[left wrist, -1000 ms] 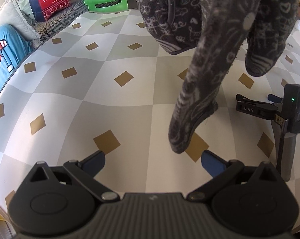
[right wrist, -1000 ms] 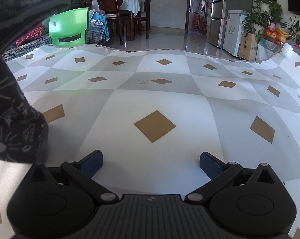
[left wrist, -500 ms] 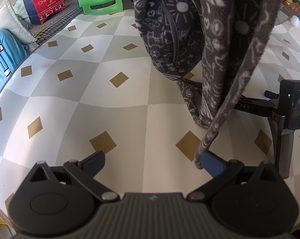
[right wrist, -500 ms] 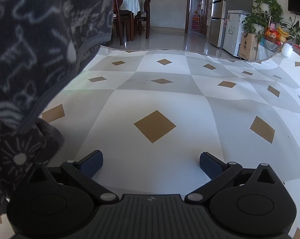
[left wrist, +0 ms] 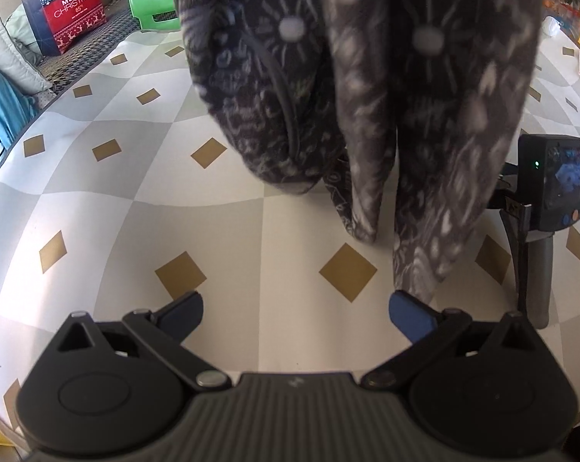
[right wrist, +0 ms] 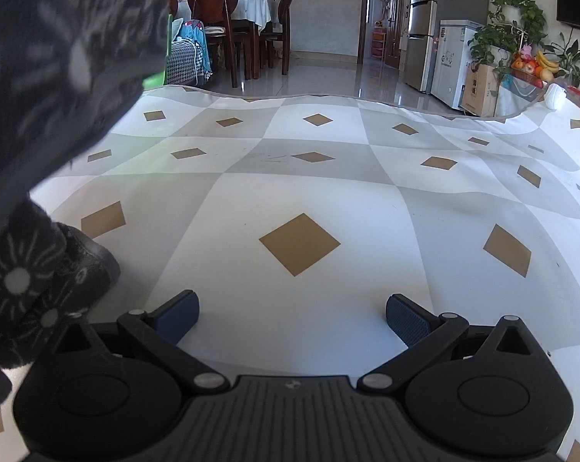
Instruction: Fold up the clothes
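My left gripper (left wrist: pixel 295 310) is spread wide, holding nothing; so is my right gripper (right wrist: pixel 291 312). The dark patterned garment (left wrist: pixel 366 96) hangs just ahead of the left one, its lower ends touching the checkered tablecloth (right wrist: pixel 328 192).

**Patterned garment drops lower and closer**

In the left wrist view the dark patterned garment (left wrist: pixel 366 88) now fills far more of the upper frame than a second ago, its hanging ends lower, one reaching just beside the left claw's (left wrist: pixel 295 310) right fingertip (left wrist: pixel 409 312). In the right wrist view it (right wrist: pixel 51 77) has spread across the left side, covering the green chair, with folds piled on the surface (right wrist: pixel 328 177).
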`<state>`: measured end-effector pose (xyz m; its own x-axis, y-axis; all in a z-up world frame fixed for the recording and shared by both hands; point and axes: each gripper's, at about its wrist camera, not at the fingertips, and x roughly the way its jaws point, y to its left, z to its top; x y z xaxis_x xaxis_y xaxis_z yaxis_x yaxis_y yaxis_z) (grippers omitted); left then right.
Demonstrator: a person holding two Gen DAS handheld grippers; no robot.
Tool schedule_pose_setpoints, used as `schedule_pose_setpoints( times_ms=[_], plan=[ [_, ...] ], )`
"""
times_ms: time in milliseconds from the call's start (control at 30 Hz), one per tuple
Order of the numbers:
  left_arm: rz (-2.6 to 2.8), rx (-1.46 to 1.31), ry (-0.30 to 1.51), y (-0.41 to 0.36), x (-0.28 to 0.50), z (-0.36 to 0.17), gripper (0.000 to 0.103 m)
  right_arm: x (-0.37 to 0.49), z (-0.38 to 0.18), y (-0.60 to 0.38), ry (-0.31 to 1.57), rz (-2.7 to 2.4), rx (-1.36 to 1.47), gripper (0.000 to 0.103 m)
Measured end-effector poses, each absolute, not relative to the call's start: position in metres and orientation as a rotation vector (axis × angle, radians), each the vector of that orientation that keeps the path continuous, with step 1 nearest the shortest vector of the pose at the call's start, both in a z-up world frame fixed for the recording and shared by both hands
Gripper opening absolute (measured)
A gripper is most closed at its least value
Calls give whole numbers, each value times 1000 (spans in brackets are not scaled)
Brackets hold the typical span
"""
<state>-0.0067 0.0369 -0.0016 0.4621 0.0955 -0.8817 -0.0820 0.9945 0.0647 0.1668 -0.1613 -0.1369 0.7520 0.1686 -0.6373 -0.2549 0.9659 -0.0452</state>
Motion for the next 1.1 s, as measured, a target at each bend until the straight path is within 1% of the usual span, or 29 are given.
schedule_pose_setpoints(
  times_ms=[833,1100],
  plan=[
    [136,-31,1125,39,-1,-6,103,166,-138,-161,682,232,-132,103],
    [128,-19,1142,25,8,-12,103,167,-138,-161,682,232,-131,103]
  ],
)
